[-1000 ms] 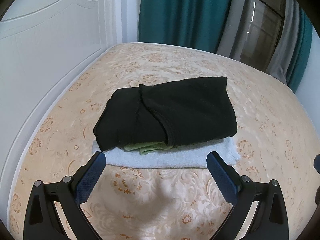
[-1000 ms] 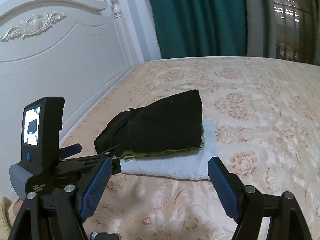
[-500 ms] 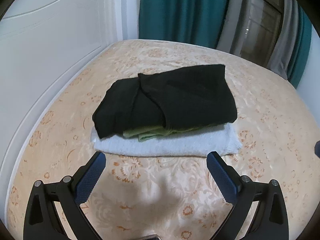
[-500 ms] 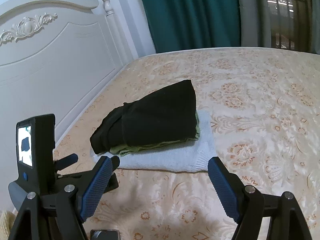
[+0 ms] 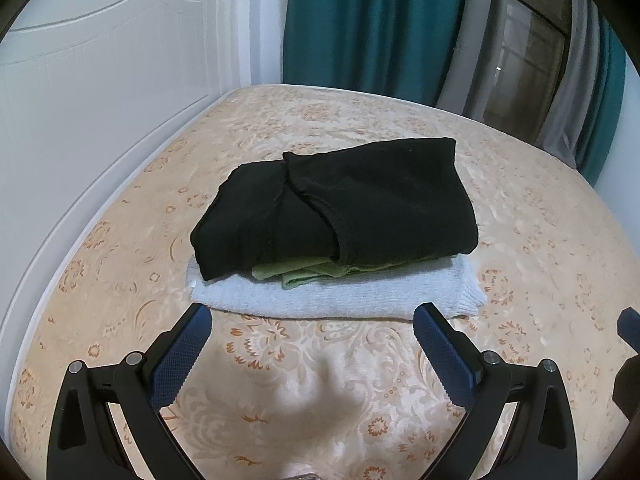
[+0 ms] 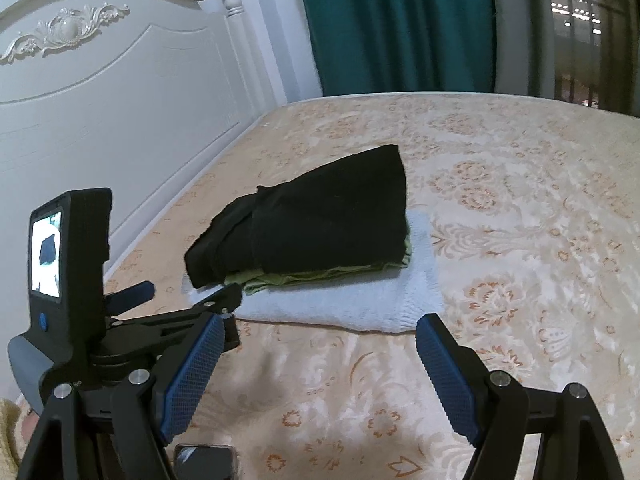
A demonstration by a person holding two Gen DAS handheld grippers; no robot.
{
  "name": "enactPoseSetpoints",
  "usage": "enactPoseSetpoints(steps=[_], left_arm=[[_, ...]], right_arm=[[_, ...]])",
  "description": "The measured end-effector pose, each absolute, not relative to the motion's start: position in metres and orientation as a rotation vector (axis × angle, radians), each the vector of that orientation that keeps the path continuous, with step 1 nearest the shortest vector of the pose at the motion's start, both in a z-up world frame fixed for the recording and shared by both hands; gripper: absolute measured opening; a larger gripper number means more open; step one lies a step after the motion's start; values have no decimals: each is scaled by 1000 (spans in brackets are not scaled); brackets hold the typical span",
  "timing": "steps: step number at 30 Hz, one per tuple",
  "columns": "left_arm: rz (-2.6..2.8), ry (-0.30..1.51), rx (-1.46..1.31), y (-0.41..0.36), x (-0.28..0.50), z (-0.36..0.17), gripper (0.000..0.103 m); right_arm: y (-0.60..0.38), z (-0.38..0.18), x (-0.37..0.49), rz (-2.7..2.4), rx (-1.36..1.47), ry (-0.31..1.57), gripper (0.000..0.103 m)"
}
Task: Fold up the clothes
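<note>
- a stack of folded clothes lies near the middle of the mattress (image 5: 360,380): a black garment (image 5: 340,208) on top, a light green garment (image 5: 296,274) under it, a pale blue towel (image 5: 332,296) at the bottom.
- the left gripper (image 5: 310,320) is released, jaws spread wide with nothing between them, at 6 o'clock of the stack, just short of the towel's near edge.
- the right gripper (image 6: 320,334) is likewise spread and holds nothing, also at 6 o'clock of the stack in its own view.
- a white headboard (image 6: 120,92) stands at 9 o'clock and teal curtains (image 6: 400,24) hang at 12 o'clock.
</note>
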State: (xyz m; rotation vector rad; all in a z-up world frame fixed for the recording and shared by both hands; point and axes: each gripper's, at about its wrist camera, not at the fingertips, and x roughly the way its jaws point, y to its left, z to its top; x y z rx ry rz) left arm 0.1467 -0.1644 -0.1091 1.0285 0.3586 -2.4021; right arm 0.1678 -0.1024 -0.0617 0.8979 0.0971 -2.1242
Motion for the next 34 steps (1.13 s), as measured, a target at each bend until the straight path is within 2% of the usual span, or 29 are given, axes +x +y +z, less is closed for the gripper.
enactPoseSetpoints(steps=[34], left_arm=[[-2391,361,991,-170,149,-108,103]], right_arm=[[-96,-71,149,-2191,962,0,82]])
